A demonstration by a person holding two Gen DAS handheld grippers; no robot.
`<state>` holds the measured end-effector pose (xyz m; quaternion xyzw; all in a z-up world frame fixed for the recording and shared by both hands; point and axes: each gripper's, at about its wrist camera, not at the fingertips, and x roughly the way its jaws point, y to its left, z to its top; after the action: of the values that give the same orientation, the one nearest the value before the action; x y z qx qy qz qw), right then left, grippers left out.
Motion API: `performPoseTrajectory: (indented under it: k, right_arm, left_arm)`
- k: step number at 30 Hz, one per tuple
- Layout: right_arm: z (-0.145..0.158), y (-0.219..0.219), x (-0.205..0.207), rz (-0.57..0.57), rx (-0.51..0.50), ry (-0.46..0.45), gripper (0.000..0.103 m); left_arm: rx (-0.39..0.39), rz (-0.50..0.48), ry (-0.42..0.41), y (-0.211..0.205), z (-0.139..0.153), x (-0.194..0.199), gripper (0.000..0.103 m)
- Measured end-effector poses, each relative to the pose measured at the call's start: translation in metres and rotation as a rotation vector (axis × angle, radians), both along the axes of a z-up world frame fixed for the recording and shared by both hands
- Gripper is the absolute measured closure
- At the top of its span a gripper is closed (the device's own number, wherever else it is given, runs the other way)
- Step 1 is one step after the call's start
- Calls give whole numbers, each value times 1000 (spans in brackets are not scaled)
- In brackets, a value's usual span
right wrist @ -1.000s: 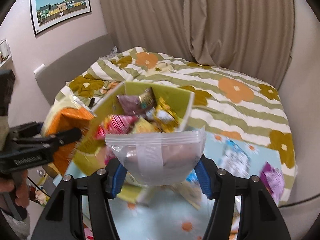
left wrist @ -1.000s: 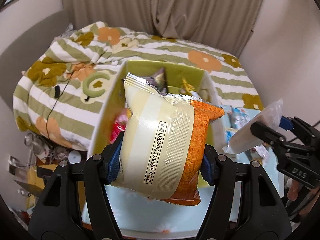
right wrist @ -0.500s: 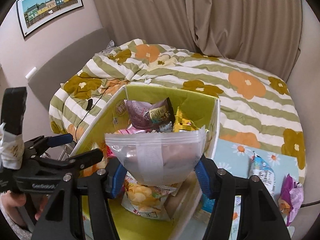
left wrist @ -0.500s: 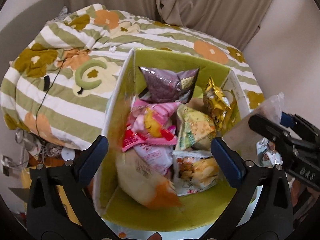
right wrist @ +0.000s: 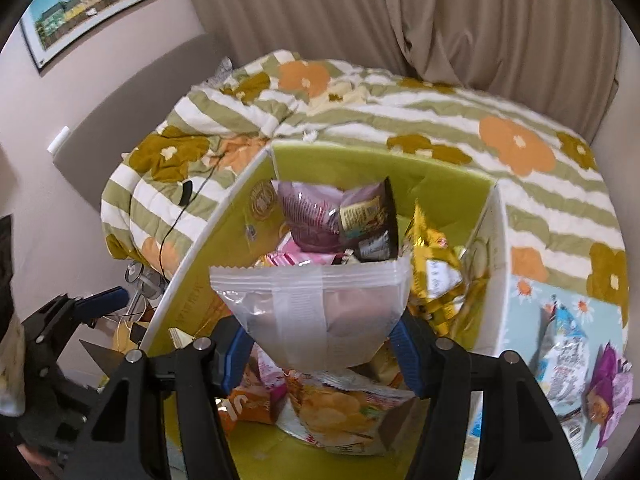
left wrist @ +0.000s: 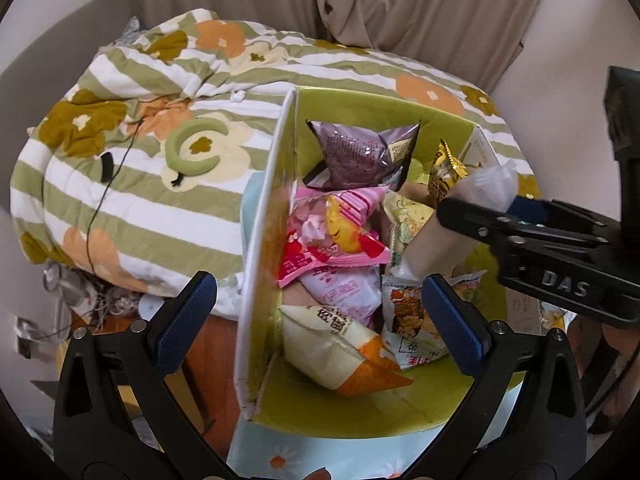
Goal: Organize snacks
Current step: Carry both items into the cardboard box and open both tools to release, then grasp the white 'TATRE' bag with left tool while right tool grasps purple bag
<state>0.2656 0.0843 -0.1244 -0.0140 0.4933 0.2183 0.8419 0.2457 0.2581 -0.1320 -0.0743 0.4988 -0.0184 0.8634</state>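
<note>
The left tool (left wrist: 316, 312) stands spread wide with nothing between its blue pads, its jaws having just been opening; it hovers over the near end of the green-lined white cardboard box (left wrist: 264, 240), straddling that box's left wall. Inside the box, at the near end, lies the cream and orange snack packet (left wrist: 336, 344), tilted against the left wall. Just beyond it a pink and red striped snack bag (left wrist: 332, 236) rests on a pale pink packet (left wrist: 340, 292), and a purple foil bag (left wrist: 360, 156) stands at the far end beside a gold foil packet (left wrist: 444, 172) near the right wall. A white packet printed with orange chips (right wrist: 336, 412) lies along the box's near right side. The right tool (right wrist: 324, 344) is pinching a translucent white plastic snack pouch (right wrist: 316, 312) between its blue pads, holding it above the middle of the box with its crimped upper edge level. The box sits on a light blue tabletop with daisy print (right wrist: 528, 292), near its far edge, against a bed covered by a green-and-white striped quilt with orange flowers (left wrist: 160, 128). On the tabletop right of the box lie a blue and white snack bag (right wrist: 568, 352) and a purple snack bag (right wrist: 612, 392), close together near the right edge.
</note>
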Motion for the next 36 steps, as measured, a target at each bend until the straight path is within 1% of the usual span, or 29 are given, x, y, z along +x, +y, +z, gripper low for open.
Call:
performPoseTrajectory:
  k: [2, 3, 4, 5, 6, 10, 14, 19, 25, 27, 31, 36]
  right_arm:
    - [-5, -1, 0, -20, 9, 18, 36]
    - [-7, -4, -2, -36, 37, 17, 22]
    - [-7, -7, -6, -46, 64, 6, 14]
    - [-5, -10, -9, -58, 80, -13, 4]
    - [-4, -13, -13, -66, 81, -34, 1]
    - [0, -19, -25, -68, 45, -84, 1]
    - [3, -26, -35, -72, 35, -82, 1]
    - [17, -35, -48, -74, 37, -103, 1]
    - [39, -51, -69, -89, 41, -138, 0]
    - [49, -61, -81, -98, 23, -165, 0]
    - [61, -86, -98, -124, 22, -192, 0]
    - [76, -136, -118, -197, 16, -226, 0]
  left_arm:
    - [5, 2, 2, 3, -1, -2, 1]
    - [7, 4, 3, 4, -2, -3, 1]
    - [8, 5, 3, 5, -3, -4, 1]
    - [8, 6, 5, 6, -4, -6, 1]
    - [6, 7, 7, 6, -5, -7, 1]
    - [3, 3, 12, 6, -8, -13, 1]
    - [2, 7, 3, 3, -3, -22, 1]
    - [-5, 18, -22, 0, 11, -34, 1]
    - [-13, 15, -71, -12, 36, -53, 1]
    - [-18, 3, -94, -20, 45, -60, 1]
    - [-39, -42, -120, -42, 56, -67, 1]
    - [-39, -116, -141, -87, 69, -69, 1]
